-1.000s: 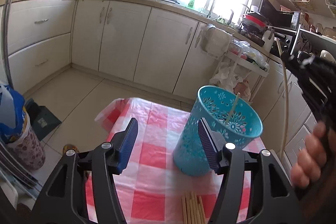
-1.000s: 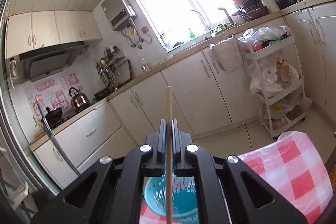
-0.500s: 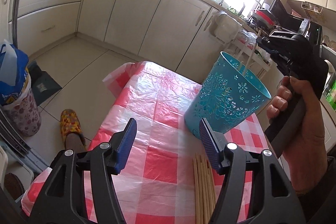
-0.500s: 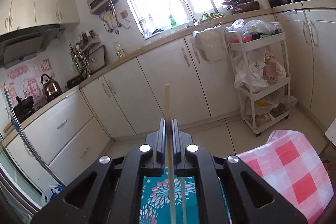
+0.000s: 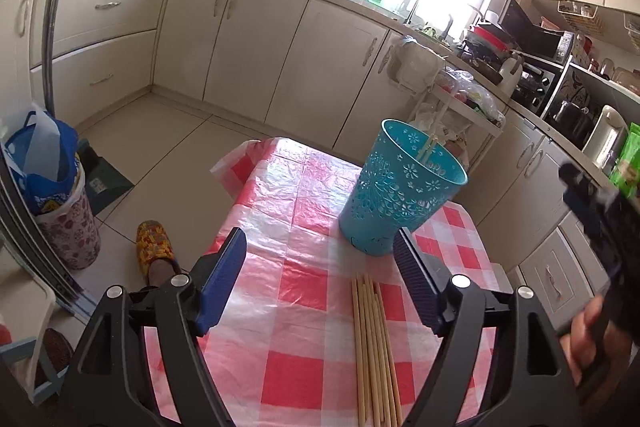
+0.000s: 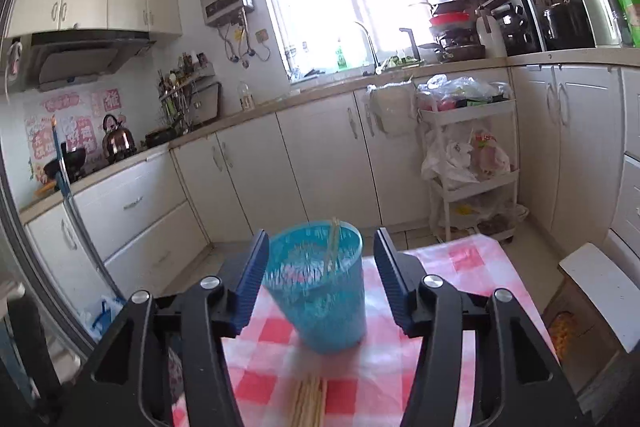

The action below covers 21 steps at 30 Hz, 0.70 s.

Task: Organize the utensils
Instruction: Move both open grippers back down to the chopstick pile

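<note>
A turquoise perforated cup stands on the red-and-white checked tablecloth, with two pale chopsticks leaning inside it. Several more wooden chopsticks lie in a bundle on the cloth nearer to me. My left gripper hovers over the cloth just short of the cup, its jaws opening with nothing between them. My right gripper is pulled back from the cup, jaws opening and empty; the cup shows through the gap without touching the pads. A hand holds that gripper at the right edge of the left wrist view.
White kitchen cabinets run along the far walls with a sink under the window. A white trolley of bags stands beyond the table. On the floor left of the table are a slippered foot and a bin with a blue bag.
The right gripper let go of the chopstick, which now stands in the cup, and drew back with jaws wide. The left gripper backed off from the cup and opened further.
</note>
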Each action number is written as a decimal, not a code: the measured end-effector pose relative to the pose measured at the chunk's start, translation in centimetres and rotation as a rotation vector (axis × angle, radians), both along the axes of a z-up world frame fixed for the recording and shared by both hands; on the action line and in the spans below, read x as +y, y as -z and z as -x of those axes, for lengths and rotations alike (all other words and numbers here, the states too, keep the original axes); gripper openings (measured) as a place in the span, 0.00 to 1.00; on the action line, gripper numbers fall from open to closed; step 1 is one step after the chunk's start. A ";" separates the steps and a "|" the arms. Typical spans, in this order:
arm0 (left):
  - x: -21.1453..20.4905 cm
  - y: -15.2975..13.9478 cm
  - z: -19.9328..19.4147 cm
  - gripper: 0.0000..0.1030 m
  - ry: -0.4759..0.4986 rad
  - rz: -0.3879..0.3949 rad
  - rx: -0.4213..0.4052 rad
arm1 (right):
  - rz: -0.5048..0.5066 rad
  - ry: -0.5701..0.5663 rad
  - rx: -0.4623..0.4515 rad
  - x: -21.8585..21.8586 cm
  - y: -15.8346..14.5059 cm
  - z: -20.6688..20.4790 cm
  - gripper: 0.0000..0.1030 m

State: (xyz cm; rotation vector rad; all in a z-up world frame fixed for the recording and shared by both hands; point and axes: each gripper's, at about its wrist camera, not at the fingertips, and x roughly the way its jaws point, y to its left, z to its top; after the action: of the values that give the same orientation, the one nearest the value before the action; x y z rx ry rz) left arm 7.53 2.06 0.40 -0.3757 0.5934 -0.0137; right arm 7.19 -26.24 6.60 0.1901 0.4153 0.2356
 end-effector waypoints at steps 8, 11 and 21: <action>-2.5 0.3 6.5 0.76 0.058 -0.122 0.068 | 0.085 -0.003 0.300 -0.9 7.3 9.0 0.58; -3.3 0.3 8.4 0.77 0.067 -0.172 0.085 | 0.085 -0.011 0.317 -1.0 7.4 9.5 0.58; -3.7 -0.8 11.6 0.85 0.051 -0.262 0.084 | 0.090 -0.086 0.379 1.0 10.2 5.5 0.30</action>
State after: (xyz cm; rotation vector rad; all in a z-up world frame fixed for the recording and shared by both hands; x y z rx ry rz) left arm -4.04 -1.62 1.19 -0.1071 0.6787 0.0305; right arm 1.68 -25.25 -3.62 0.1278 0.8106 0.2656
